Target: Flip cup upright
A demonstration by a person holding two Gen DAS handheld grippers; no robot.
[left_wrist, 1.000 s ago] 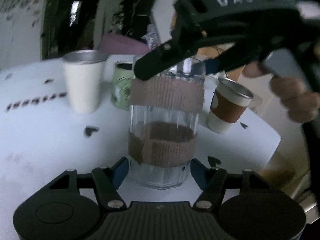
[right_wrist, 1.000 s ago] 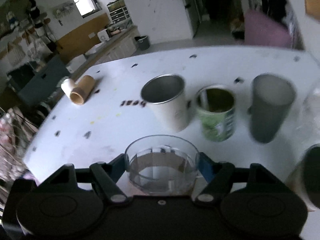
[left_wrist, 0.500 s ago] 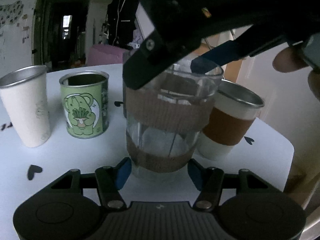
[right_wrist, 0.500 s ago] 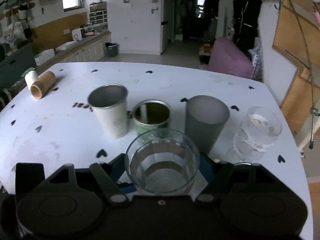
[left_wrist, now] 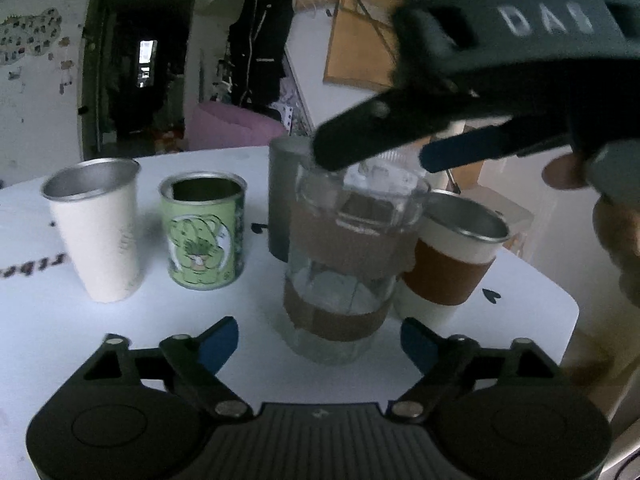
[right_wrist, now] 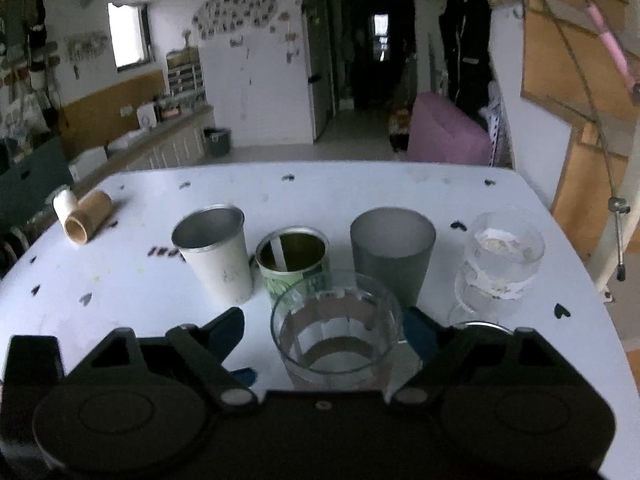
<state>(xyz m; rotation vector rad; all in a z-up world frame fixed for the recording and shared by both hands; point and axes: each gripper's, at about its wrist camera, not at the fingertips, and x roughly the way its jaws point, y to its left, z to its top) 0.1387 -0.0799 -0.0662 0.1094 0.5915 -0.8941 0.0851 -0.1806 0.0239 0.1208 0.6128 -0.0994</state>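
A clear glass cup with brown tape bands point(left_wrist: 344, 268) stands upright on the white table point(left_wrist: 48, 320), mouth up; it also shows in the right wrist view point(right_wrist: 336, 332). My left gripper point(left_wrist: 316, 344) is open, its blue-tipped fingers point(left_wrist: 216, 340) spread wide and clear of the cup's base. My right gripper point(right_wrist: 324, 330) is open above the cup's rim, its fingers point(right_wrist: 226, 330) apart on both sides and not touching the glass. From the left wrist view the right gripper point(left_wrist: 400, 152) hovers over the cup's mouth.
A white metal cup point(left_wrist: 96, 232), a green can point(left_wrist: 204, 232), a grey cup point(right_wrist: 392, 252), a clear glass point(right_wrist: 500, 260) and a brown-sleeved cup point(left_wrist: 452, 264) stand upright close around. Two small rolls point(right_wrist: 84, 216) lie far left. The table's right edge point(left_wrist: 568, 320) is near.
Both grippers have opened and let go of the glass cup, which now stands on the table. The left gripper has pulled back a little.
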